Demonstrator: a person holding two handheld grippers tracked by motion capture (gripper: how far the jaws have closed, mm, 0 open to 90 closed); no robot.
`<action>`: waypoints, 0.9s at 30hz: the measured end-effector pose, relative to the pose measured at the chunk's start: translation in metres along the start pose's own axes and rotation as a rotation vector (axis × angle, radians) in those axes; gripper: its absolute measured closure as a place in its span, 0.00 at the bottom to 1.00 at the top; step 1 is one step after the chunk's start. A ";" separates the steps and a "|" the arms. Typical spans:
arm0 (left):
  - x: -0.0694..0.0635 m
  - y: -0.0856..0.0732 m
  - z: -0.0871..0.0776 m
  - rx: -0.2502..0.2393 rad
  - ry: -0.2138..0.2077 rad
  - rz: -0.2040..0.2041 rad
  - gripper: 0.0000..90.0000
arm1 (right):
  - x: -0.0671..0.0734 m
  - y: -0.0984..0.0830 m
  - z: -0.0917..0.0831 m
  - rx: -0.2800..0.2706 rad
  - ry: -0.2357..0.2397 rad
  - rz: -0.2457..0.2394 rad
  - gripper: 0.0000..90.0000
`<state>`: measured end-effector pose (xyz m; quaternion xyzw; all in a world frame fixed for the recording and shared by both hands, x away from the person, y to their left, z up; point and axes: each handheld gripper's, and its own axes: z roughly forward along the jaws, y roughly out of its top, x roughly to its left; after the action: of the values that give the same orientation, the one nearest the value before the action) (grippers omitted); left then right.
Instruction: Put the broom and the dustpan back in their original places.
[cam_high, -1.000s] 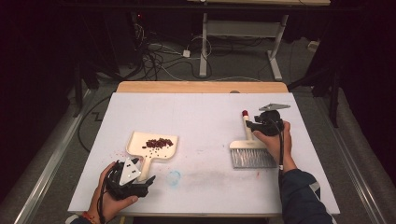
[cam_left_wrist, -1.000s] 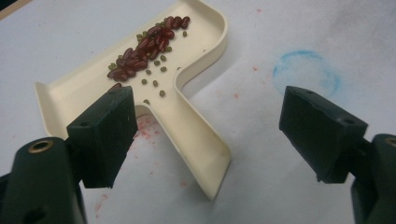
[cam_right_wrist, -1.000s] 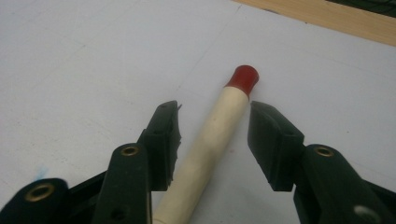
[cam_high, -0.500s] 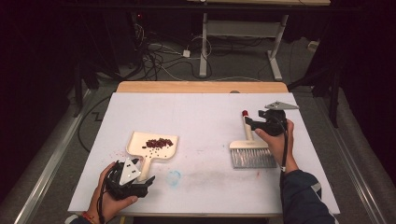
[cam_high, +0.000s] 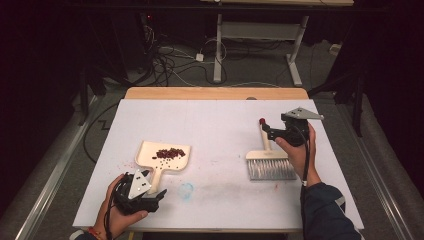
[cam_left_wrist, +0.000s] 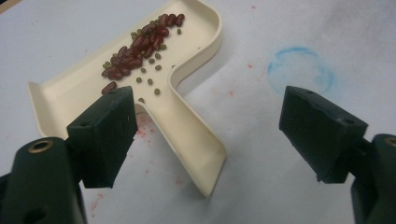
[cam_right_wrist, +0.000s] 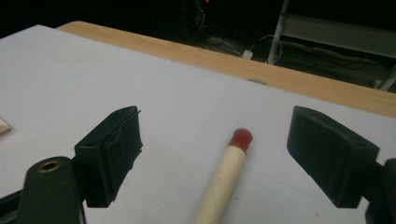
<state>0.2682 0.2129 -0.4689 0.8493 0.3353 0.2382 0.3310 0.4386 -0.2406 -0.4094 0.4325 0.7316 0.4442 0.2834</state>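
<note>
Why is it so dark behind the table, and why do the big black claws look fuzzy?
High view: light falls on the white table, so the floor beyond stays dim. Left gripper view: the black jaws sit close to the camera and look soft, while the beans in the dustpan look sharper. Right gripper view: the brush handle blurs near the bottom edge.

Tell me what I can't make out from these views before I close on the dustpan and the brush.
- Brush handle: in the right gripper view its lower length and the bristles are cut off by the bottom edge.
- Dustpan: in the left gripper view a jaw covers part of its near rim.
- Beans: in the high view too small to count or sort.
- Left gripper: in the high view its jaw gap is too small to judge.
</note>
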 end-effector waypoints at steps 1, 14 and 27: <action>0.000 0.000 0.000 0.001 0.001 0.001 0.21 | 0.001 0.000 -0.001 -0.003 -0.006 -0.001 0.18; 0.000 0.000 0.000 0.002 -0.003 0.001 0.21 | 0.006 0.005 -0.011 -0.052 -0.023 -0.022 0.18; 0.000 0.000 0.000 0.000 -0.004 0.000 0.21 | 0.013 0.011 -0.026 -0.088 -0.002 -0.032 0.18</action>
<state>0.2682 0.2131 -0.4686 0.8496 0.3347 0.2367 0.3318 0.4160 -0.2372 -0.3885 0.4085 0.7178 0.4710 0.3101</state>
